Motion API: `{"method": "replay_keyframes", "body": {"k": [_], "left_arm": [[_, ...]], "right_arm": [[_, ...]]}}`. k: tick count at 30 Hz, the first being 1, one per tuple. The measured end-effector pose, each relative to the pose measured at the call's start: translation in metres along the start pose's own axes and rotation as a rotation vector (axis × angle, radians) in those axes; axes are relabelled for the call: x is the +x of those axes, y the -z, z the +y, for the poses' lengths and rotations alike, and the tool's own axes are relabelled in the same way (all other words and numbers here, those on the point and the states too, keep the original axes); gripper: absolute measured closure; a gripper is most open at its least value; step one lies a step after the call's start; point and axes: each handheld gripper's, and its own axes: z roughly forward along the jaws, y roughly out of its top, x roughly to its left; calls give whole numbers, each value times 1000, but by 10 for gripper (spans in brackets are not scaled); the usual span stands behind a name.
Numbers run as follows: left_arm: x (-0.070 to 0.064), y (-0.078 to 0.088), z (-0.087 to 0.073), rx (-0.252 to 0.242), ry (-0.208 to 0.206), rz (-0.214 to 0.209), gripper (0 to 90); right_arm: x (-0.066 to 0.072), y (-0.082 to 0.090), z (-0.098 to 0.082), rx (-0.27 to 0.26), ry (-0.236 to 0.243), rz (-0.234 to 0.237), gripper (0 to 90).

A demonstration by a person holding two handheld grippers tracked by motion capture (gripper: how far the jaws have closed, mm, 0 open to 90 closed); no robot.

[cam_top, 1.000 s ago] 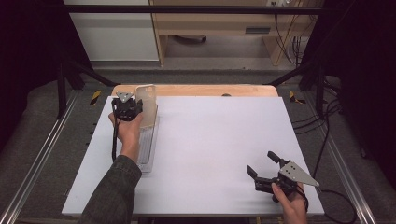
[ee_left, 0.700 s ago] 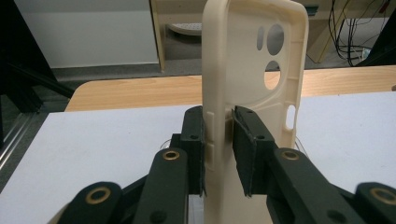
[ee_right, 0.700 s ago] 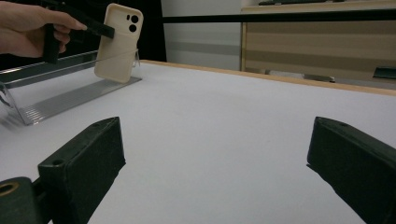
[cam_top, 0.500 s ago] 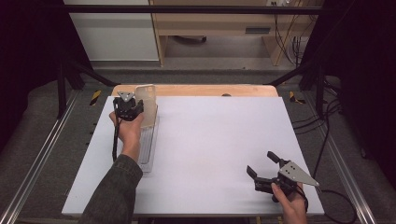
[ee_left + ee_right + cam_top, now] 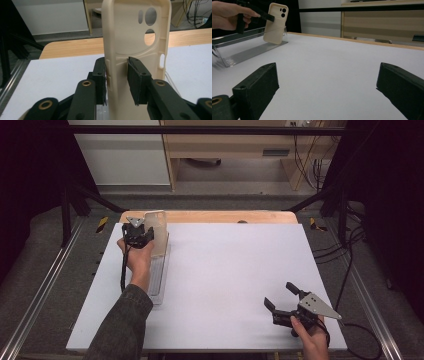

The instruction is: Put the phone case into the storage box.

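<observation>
A cream phone case (image 5: 135, 37) stands upright on a clear ridged stand (image 5: 157, 280) at the table's far left. My left gripper (image 5: 116, 67) has the case's side wall between its jaws. The jaws have just been opening: the left pad lies along the wall and the right pad (image 5: 136, 80) stands a little off it. In the high view the left gripper (image 5: 149, 234) sits beside the case (image 5: 159, 226). My right gripper (image 5: 279, 294) rests open near the front right corner, nothing between its jaws (image 5: 328, 75). From there I see the case (image 5: 274, 23) leaning on the stand (image 5: 249, 53).
The white table top (image 5: 235, 270) has a wooden strip (image 5: 225, 216) along its far edge. Metal rails (image 5: 45, 285) run along the left side, and cables (image 5: 350, 265) trail off the right. A wooden shelf unit (image 5: 235, 150) stands beyond the table.
</observation>
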Motion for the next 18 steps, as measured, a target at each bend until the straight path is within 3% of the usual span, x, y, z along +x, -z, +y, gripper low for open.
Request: {"method": "replay_keyframes", "body": {"k": [18], "left_arm": [[-2,0,1,-6,10,0,413]], "right_arm": [[1,-1,0,4,-2,4,37]]}}
